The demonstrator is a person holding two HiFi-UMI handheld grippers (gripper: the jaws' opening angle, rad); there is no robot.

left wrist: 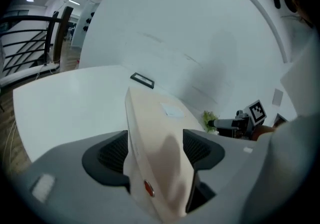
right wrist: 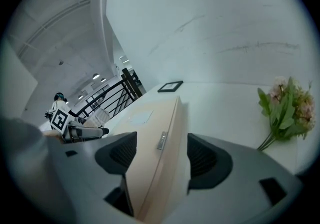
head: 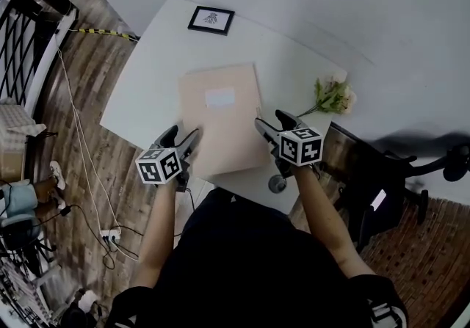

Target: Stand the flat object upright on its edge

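Left claw [head: 181,137] and right claw [head: 270,123] are straddling the folder [head: 222,110], jaws apart, not pinching, probably readying to tip it up off the tabletop [head: 143,103]

Surface: white table [head: 147,92] | centre: beige flat folder [head: 224,125] lying flat, pale label on top, near end at table's near edge | far edge: sm. black picture frame [head: 211,20] | R edge: flower bunch [head: 334,97]

I see a beige folder [head: 224,128] with a pale label [head: 219,97], a white table [head: 147,92], a black picture frame [head: 211,20], pink-and-green flowers [head: 334,97], and black-and-white square markers on my left gripper [head: 181,136] and right gripper [head: 270,122].
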